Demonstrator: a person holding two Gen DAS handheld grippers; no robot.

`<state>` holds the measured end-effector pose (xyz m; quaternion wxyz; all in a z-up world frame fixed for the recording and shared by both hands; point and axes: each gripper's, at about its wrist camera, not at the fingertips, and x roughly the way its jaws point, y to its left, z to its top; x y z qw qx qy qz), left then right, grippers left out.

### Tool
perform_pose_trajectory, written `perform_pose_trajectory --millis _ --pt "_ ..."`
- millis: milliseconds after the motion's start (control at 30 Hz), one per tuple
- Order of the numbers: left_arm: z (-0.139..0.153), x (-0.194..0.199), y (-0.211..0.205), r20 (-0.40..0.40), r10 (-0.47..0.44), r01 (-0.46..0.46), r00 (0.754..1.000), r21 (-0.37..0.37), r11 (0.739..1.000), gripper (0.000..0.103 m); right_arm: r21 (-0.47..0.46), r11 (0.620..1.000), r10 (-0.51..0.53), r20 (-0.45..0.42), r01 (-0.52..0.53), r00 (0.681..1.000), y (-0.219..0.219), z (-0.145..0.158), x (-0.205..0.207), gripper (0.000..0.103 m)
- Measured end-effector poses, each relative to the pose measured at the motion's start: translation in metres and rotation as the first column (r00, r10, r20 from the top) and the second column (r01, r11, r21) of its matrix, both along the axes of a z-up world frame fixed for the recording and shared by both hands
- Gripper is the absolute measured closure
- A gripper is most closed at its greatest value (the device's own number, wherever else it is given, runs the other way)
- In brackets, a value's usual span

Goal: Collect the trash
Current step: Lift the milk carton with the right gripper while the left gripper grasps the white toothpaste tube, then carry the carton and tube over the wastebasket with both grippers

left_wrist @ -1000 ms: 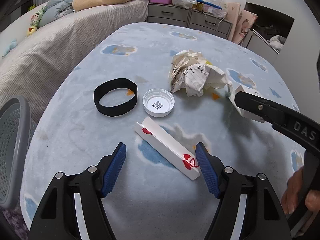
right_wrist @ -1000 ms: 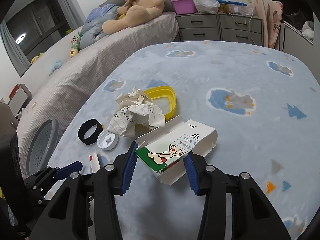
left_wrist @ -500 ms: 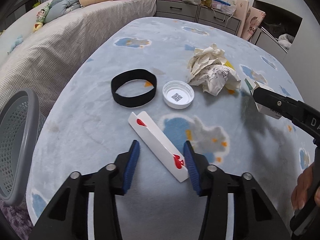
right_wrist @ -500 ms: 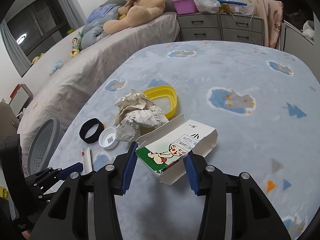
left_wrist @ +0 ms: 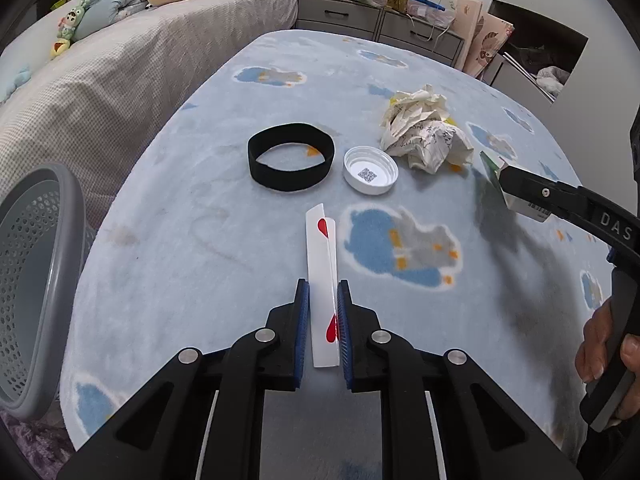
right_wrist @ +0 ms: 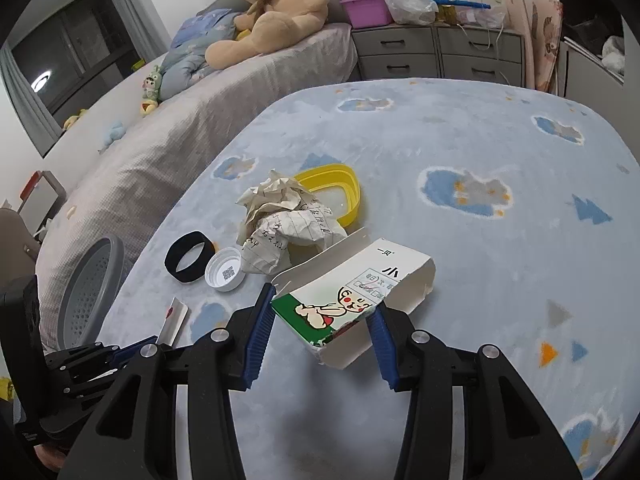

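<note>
— Now, what has changed on the left side?

— The left gripper (left_wrist: 323, 320) has closed its jaws; the blue pads now pinch the folded playing card (left_wrist: 322, 276), which a second ago lay diagonally between wide-open fingers. The grey basket (left_wrist: 30, 296) sits at the far left, off the carpet (left_wrist: 200, 240).

— Orientation of the card?

— Its long axis runs straight away from the camera, in line with the fingers, fold edge up, far end toward the black band (left_wrist: 291, 157) and the white cap (left_wrist: 371, 169).

— And the right?

— No change. The right gripper (right_wrist: 322, 322) holds the torn carton (right_wrist: 356, 300) between its pads, above the carpet, open end pointing away to the right.

— Differences between views?

— Only the right view shows the yellow lid (right_wrist: 336, 190) plainly behind the crumpled paper (right_wrist: 286, 226); the left view shows the person's hand (left_wrist: 608, 344) on the right handle.
</note>
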<state>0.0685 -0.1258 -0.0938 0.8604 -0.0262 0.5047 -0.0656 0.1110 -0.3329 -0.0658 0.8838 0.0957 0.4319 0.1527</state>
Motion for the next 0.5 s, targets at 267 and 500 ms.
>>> perform_pose_trajectory --millis 267,500 --pt "0.019 -0.025 0.028 0.033 -0.007 0.007 0.999 0.001 1.0 0.089 -0.071 0.997 -0.033 -0.002 0.032 0.999 0.02 0.0 -0.037 0.058" --pt "0.036 -0.05 0.081 0.072 0.02 -0.022 0.997 0.022 1.0 0.089 -0.053 0.998 -0.037 -0.024 0.036 0.999 0.054 -0.001 -0.075 0.059"
